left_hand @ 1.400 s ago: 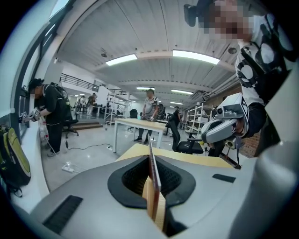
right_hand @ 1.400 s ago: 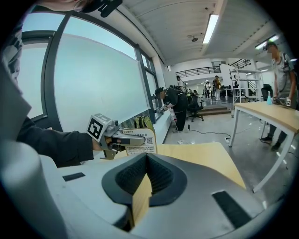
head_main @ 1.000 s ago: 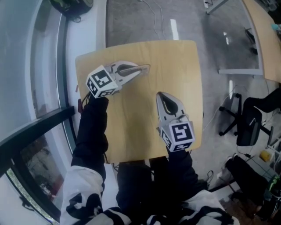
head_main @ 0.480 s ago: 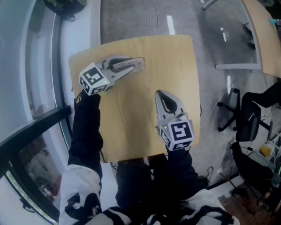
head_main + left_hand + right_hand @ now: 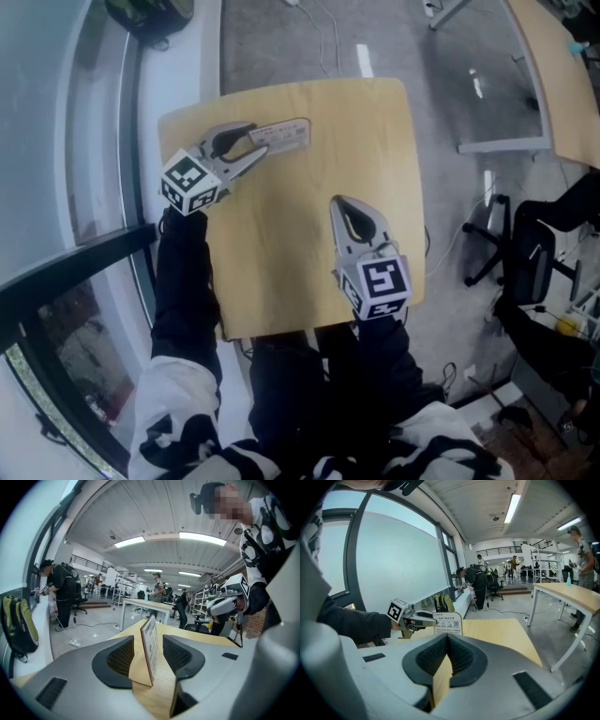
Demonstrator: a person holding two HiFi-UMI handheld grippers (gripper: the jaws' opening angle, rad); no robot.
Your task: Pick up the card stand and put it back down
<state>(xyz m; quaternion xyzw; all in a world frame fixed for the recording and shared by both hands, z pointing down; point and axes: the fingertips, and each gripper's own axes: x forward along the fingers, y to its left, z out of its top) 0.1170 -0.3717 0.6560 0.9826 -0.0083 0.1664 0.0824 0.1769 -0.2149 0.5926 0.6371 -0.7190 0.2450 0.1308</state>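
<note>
The card stand (image 5: 283,134), a small white printed sign, stands upright on the wooden table (image 5: 309,253) near its far left corner. My left gripper (image 5: 255,152) reaches to the stand's left end. In the left gripper view the card stand (image 5: 150,644) rises between the pads with a gap on each side. Those jaws have just been opening and no longer press it. My right gripper (image 5: 350,210) hovers over the table's middle right, shut, nothing in it. From the right gripper view the card stand (image 5: 448,623) shows face-on beside the left gripper (image 5: 423,618).
A window wall and dark sill (image 5: 84,272) run along the table's left side. A backpack (image 5: 18,625) lies on the floor there. Office chairs (image 5: 525,253) stand on the right, and another table (image 5: 569,597) farther off. People stand in the background.
The left jaws have opened and let go of the card stand, which now stands on the table. The left gripper has drawn back toward the table's left edge. The right gripper barely shifted.
</note>
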